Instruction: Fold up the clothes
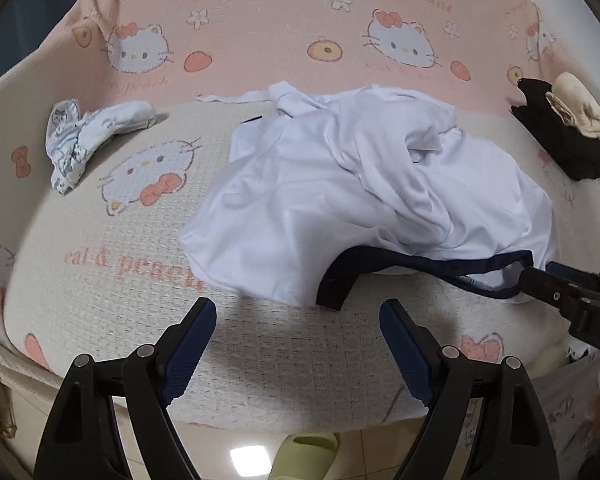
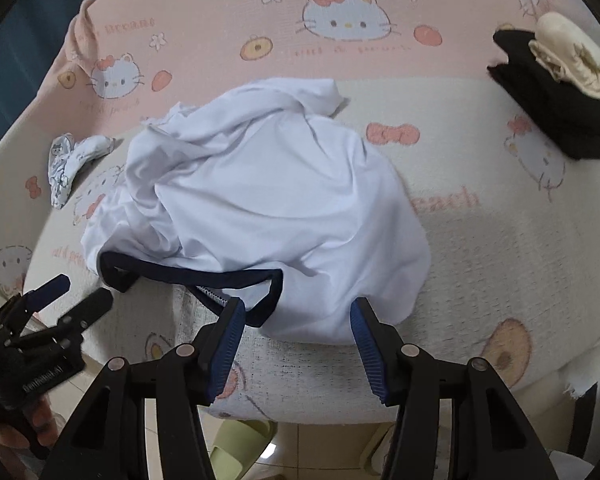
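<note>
Crumpled white shirt (image 1: pixel 340 184) on sofa cover (image 1: pixel 100 240); left gripper (image 1: pixel 298 320) wide open, empty, short of it; right gripper (image 2: pixel 296 312) open, straddling shirt's navy-trimmed edge.

Crumpled shirt (image 1: pixel 340 184) is being seen mid-cushion (image 1: pixel 100 264); its trimmed hem (image 1: pixel 420 264) is lying nearest the front edge. Small printed garment (image 1: pixel 84 136) is lying to its left, well apart. Folded stack (image 1: pixel 560 136) (rolled piece (image 1: pixel 580 116) on top) is sitting far right, against the backrest (image 1: pixel 280 32) behind.

Home, cartoon-cat sofa cover (image 1: pixel 260 32), slipper (image 2: pixel 236 448)
</note>
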`<state>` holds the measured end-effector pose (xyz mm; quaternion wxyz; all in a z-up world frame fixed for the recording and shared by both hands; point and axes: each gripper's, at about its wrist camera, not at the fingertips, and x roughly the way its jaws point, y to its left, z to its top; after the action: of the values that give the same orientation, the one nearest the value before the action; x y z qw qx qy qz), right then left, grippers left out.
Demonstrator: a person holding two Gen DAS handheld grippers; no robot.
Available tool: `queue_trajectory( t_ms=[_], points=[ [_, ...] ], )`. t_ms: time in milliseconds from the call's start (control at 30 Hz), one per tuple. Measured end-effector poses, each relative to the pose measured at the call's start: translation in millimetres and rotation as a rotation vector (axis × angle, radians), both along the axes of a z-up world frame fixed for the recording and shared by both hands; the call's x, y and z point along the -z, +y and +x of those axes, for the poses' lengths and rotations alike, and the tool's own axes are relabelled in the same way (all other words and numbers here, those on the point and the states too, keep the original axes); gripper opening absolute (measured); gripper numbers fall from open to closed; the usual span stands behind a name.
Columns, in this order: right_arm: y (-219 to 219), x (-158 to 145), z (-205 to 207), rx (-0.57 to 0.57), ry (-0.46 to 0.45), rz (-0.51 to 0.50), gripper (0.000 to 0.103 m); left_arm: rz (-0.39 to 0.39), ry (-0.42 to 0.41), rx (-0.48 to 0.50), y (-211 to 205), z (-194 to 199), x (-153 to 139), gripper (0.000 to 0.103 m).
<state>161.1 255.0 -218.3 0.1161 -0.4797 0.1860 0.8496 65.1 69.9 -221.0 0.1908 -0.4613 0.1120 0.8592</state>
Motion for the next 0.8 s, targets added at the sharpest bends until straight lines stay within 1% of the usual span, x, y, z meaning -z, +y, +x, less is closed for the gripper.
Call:
queue_trajectory(
  t_ms=[133,167,267,467,500,600,700,733,800],
  points=[
    [3.5,6.4,-5.1,0.017,-0.002,-0.011,0.054,0.076,-0.056,-0.048,-2.6,-12.2,6.5,0.083],
    [3.9,8.3,-5.8,0.017,-0.006,-0.015,0.054,0.081,-0.06,-0.059,-2.0,-13.9,7.8,0.083],
    [0.4,12.4,-9.1,0.007,-0.026,0.017,0.054,0.056,-0.042,-0.07,0.9,-17.8,11.6,0.083],
    [-15.0,19.3,-19.8,-0.029,-0.058,0.192,0.054,-0.005,-0.032,-0.118,4.3,-25.4,25.9,0.083],
    [-17.0,19.7,-20.5,-0.026,-0.06,0.218,0.054,-0.017,-0.017,-0.119,4.7,-24.9,25.1,0.083],
    [-18.5,18.6,-19.0,0.005,-0.065,0.278,0.054,-0.049,0.01,-0.125,1.0,-22.7,19.7,0.083],
    [-11.3,13.4,-12.6,0.072,-0.073,0.349,0.054,-0.079,0.029,-0.13,-5.2,-20.2,13.1,0.083],
    [-6.8,12.2,-10.7,0.086,-0.072,0.349,0.054,-0.089,0.035,-0.132,-7.2,-19.4,10.9,0.083],
    [3.8,9.2,-8.5,0.107,-0.071,0.316,0.054,-0.109,0.047,-0.136,-11.4,-17.7,6.5,0.083]
  ],
)
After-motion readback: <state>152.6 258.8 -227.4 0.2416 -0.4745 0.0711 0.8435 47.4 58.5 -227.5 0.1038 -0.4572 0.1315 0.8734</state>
